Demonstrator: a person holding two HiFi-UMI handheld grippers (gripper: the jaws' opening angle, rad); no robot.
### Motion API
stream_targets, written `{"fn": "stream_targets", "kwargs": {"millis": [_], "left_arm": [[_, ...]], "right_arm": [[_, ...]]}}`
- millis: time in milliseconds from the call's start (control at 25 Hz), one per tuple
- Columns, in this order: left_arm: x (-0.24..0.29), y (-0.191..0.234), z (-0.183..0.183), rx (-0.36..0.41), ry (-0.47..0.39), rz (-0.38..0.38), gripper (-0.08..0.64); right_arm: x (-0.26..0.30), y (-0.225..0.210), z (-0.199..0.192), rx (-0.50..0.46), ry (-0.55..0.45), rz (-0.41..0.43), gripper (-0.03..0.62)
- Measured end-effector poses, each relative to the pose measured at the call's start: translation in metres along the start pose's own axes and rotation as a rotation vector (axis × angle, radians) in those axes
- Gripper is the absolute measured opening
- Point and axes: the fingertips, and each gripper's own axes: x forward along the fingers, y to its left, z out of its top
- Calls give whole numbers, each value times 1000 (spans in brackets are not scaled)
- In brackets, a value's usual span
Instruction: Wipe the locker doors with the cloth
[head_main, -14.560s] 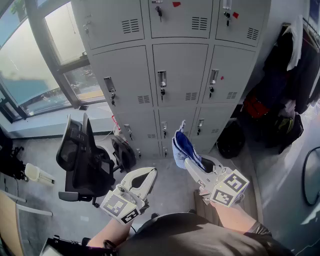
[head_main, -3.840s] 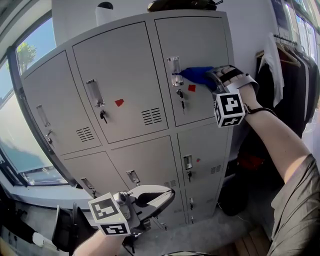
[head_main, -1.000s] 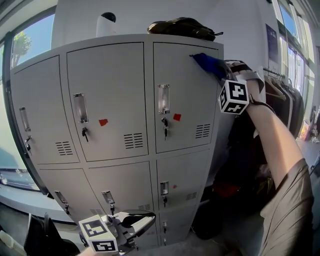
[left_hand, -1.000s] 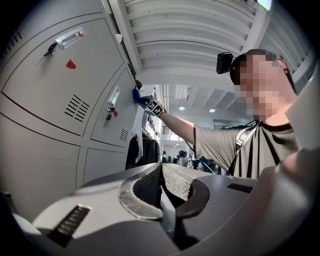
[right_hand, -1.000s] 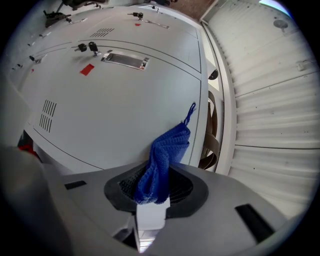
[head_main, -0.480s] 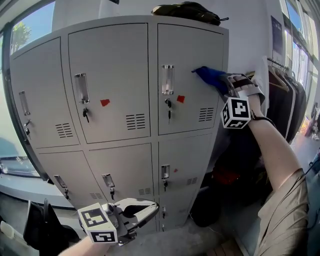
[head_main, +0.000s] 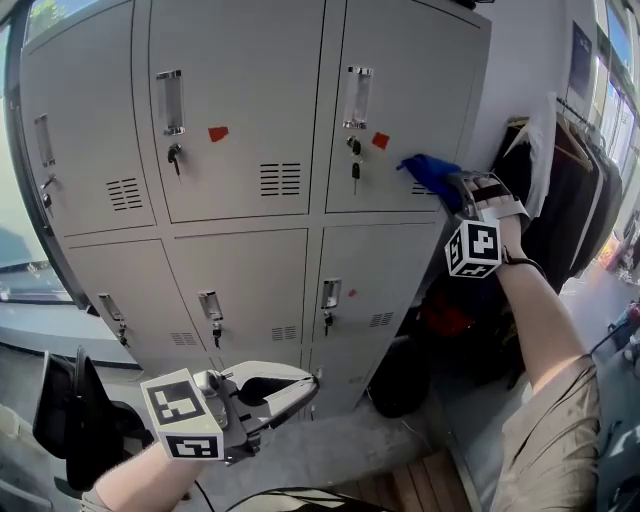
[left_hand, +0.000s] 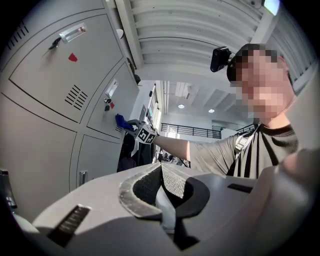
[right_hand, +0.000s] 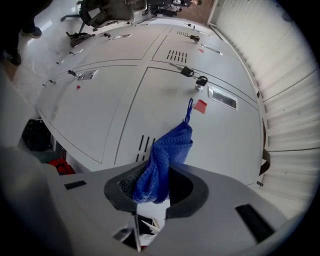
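Note:
A bank of grey lockers (head_main: 240, 120) fills the head view. My right gripper (head_main: 452, 190) is shut on a blue cloth (head_main: 425, 172) and holds it against the lower right part of the top right door (head_main: 410, 90), beside the red sticker (head_main: 380, 140) and hanging keys (head_main: 353, 170). In the right gripper view the cloth (right_hand: 167, 152) sticks out of the gripper (right_hand: 152, 187) toward the door's vent slots (right_hand: 145, 145). My left gripper (head_main: 305, 385) hangs low in front of the bottom lockers, shut and empty; the left gripper view shows it (left_hand: 161, 192) with its pads together.
Dark clothes (head_main: 565, 190) hang on a rail right of the lockers, with a red bag (head_main: 445, 315) below. A black office chair (head_main: 65, 420) stands at the lower left. A window (head_main: 10, 240) lies left of the lockers. Each door has a handle and key.
My right gripper has drawn the cloth down the top right door, from its upper edge to near its lower right corner. The head view has tilted downward. The left gripper stays low.

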Motion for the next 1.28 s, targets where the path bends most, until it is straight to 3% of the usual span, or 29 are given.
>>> {"fn": "stream_targets", "kwargs": {"millis": [360,640,920,1120,1280], "left_arm": [[-7,2,-16,-33,14,14,9],[-12,3,-22,-33,22,23,9],[-27,1,-29,-37,25,85,9],[-56,7,-47,-37,-10,187,9],[-96,4,-79,-45,-1,257,9]], "right_arm": [[-1,63,13,22,-9,79,86],[0,71,18,59,-1,87,86],[-32,58,37,267,-54,34,86],[-76,57,84,378,-166,11,86],[-130,84,142,503,-227,50,86]]}}
